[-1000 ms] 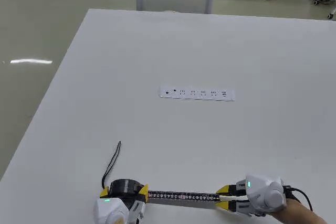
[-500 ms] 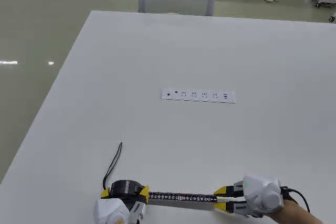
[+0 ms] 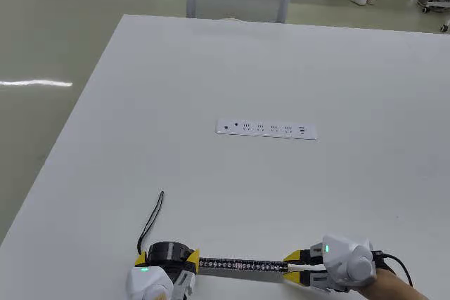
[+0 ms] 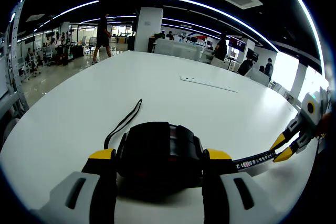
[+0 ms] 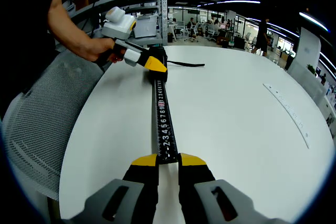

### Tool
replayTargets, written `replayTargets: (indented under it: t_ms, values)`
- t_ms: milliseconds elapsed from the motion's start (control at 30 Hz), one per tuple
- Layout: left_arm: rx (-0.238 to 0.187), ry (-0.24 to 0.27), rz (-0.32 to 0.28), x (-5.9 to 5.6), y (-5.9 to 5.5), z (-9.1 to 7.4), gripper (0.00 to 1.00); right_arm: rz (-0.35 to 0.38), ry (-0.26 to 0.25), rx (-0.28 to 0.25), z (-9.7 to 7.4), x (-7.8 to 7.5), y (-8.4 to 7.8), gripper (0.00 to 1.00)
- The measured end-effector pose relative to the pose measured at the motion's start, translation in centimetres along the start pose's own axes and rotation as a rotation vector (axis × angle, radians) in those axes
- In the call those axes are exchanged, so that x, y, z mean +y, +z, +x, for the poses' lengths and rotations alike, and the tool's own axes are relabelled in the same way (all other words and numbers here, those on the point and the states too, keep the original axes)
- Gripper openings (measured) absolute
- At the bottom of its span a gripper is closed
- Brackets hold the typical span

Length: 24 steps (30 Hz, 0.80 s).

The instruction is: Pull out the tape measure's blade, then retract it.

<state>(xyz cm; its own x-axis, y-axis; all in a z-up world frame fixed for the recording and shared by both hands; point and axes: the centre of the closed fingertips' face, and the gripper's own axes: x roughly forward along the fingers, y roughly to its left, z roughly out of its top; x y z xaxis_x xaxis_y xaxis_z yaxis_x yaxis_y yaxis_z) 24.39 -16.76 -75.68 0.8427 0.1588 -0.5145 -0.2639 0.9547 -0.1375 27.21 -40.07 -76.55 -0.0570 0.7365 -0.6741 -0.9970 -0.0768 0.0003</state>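
On white table (image 3: 281, 68) | left gripper (image 4: 160, 156) is clamping tape measure (image 3: 167, 251) body | right gripper (image 5: 161, 160) is pinching blade (image 5: 160, 114) end

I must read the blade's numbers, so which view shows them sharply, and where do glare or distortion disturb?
Right gripper view: blade sharp, numerals legible near the jaws; fisheye curves the table edge. Head view: numerals too small to read; glare streaks on the floor. Left gripper view: the tape measure case looks dark and shadowed.

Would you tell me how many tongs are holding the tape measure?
2. The left tongs clamp its black case; the right tongs pinch the blade by its end, further right on the table.
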Motion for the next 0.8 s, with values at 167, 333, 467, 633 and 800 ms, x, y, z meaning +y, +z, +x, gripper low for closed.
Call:
replayTargets:
  t_ms: [167,333,467,633,800]
  values:
    - [0.002,-0.003,-0.001,0.01,0.04,0.0,0.63,-0.005,0.001,0.0,0.18,-0.01,0.18,0.12]
    - [0.001,0.001,-0.004,0.06,0.03,0.06,0.63,-0.007,-0.001,-0.001,0.22,-0.05,0.45,0.12]
    - [0.002,0.0,-0.005,0.07,0.04,0.08,0.63,-0.007,0.001,-0.001,0.31,-0.03,0.43,0.12]
    - [0.005,-0.004,-0.008,0.06,0.06,0.05,0.63,-0.01,0.003,-0.003,0.49,-0.05,0.64,0.12]
    - [0.006,-0.005,-0.009,0.06,0.11,0.08,0.63,-0.013,0.006,-0.006,0.74,-0.06,0.8,0.12]
